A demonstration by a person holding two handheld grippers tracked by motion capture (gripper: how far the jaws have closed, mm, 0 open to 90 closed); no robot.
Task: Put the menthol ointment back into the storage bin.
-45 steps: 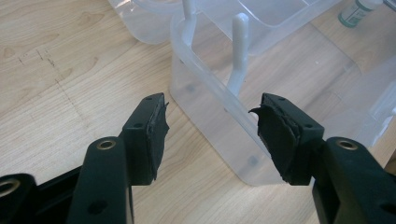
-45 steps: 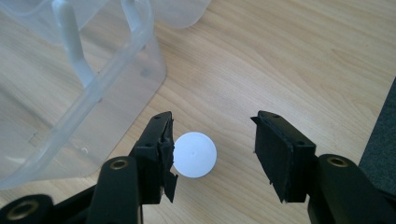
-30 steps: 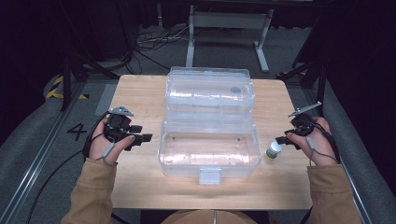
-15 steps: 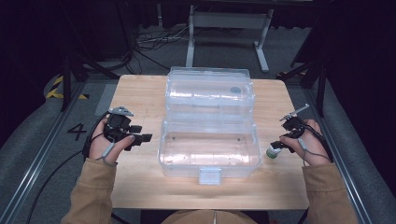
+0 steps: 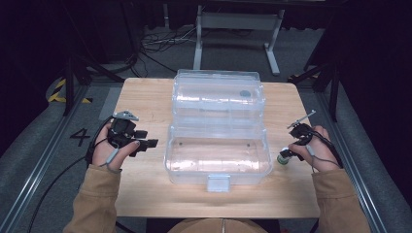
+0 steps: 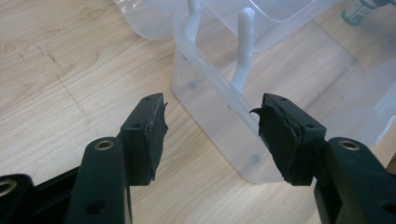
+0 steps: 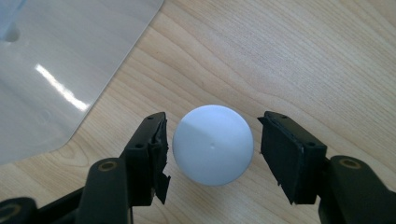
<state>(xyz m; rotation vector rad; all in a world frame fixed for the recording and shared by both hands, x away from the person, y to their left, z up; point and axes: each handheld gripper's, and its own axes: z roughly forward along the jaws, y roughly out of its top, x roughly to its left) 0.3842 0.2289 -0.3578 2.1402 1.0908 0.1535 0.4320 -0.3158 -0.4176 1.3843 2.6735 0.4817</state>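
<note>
Right claw (image 7: pixel 212 154) is sitting released around the white-capped bottle (image 7: pixel 213 143), pads clear of it, jaws having just been opening; bottle is standing on the worktop (image 5: pixel 145 97) right of the clear box (image 5: pixel 218 141). Left claw (image 6: pixel 210 135) is hanging released beside the box's left end.

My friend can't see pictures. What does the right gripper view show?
A round white bottle cap, seen from above, sits between the right tool's two open black jaws, with a gap on each side. Under it is a wooden table, with a clear plastic box at upper left.
</note>
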